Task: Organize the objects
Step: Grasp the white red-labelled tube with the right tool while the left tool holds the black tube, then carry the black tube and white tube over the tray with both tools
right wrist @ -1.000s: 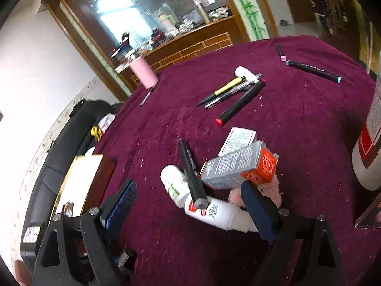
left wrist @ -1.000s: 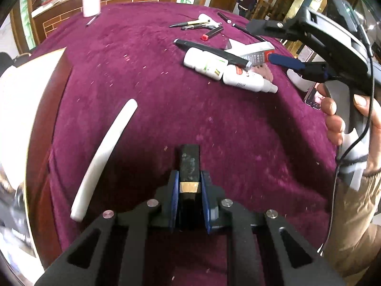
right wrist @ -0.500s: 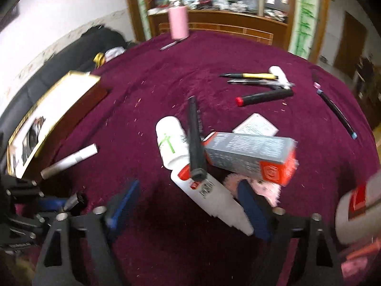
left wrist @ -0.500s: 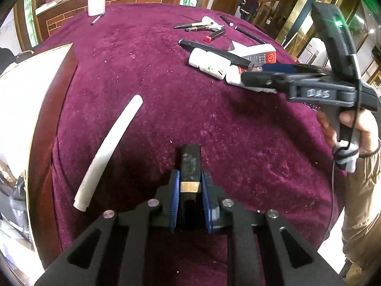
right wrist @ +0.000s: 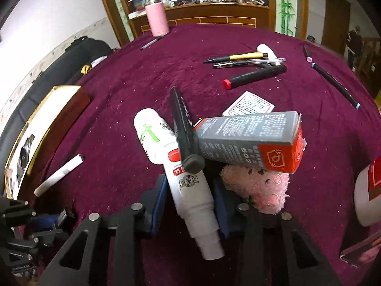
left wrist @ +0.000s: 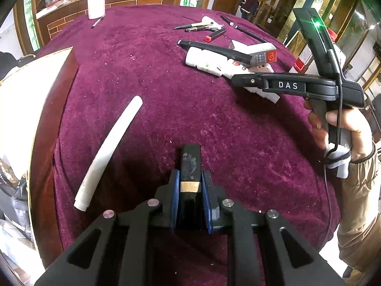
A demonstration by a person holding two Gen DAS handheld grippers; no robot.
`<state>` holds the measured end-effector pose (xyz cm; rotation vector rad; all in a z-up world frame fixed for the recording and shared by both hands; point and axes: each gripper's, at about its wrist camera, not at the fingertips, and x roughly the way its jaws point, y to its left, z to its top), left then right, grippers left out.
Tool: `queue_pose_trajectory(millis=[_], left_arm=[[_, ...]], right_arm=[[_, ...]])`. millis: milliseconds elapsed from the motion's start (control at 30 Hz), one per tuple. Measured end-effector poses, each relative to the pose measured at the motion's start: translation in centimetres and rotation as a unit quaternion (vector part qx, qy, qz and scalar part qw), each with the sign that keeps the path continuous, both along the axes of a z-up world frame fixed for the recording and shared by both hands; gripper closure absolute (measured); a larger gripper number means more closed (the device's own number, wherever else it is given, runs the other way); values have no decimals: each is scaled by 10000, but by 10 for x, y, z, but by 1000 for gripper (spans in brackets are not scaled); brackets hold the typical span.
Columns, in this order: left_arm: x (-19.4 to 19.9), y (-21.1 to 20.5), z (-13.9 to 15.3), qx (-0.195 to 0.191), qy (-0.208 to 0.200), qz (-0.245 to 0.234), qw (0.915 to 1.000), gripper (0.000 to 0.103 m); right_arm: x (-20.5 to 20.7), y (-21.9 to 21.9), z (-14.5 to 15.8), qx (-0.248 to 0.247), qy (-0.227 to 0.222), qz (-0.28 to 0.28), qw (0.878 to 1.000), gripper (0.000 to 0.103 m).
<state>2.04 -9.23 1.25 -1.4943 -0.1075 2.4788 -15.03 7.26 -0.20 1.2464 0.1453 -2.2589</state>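
Note:
My left gripper [left wrist: 190, 178] is shut on a black bar with a gold band [left wrist: 190, 162], held low over the maroon cloth. A white stick [left wrist: 109, 147] lies to its left. My right gripper [right wrist: 190, 186] straddles a white glue bottle [right wrist: 190, 190] lying on the cloth. Its jaws are closing, and the blue pads [right wrist: 160, 195] sit just off the bottle's sides with a thin gap on the left. A black marker [right wrist: 184, 128] and a grey and red box [right wrist: 250, 138] rest across the pile, beside a green-marked white bottle [right wrist: 154, 135] and a pink plush [right wrist: 259, 188].
A wooden box with a gold rim [right wrist: 47, 124] sits at the left edge. Pens [right wrist: 243, 59] and a red-capped marker [right wrist: 254, 76] lie farther back, a pink flask [right wrist: 157, 16] at the far edge. A red-labelled white bottle [right wrist: 369, 190] stands at the right.
The right gripper came down over the white glue bottle, rolled level, and its jaws narrowed from wide apart. The left gripper and its black bar stayed put.

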Motion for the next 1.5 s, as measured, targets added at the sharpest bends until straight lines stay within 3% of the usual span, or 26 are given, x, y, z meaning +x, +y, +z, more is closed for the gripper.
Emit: queue_pose_trajectory(millis=[33,133,367,700,1133,1367,1500], left_arm=[[0,0,0,-10,5,16,10000,85],[0,2,0,-61,27,45,10000,85],[2,4,1,-152,121,79,9998,86],[3,6,1,-152,179,123,9996,86],[5,13,6,-282,308,131,9990,86],[9,6,26,-204,549,255,9980,86],[13,1,29,-233,560,322,9976,86]], right_arm=[[0,-1,0,-30,8,-1,10000,71],[2,1,5,-169,54,8,9998,71],[6,9,19,-1108,-117,181,9936,71],[10,2,15,-913,-103,153,9957,71],[15,-2,19,-1465,-377,121,9884,71],[20,-16,32,-2191,-417,4,9748,70],[24,-21,27,-2119,-371,134,9765,70]])
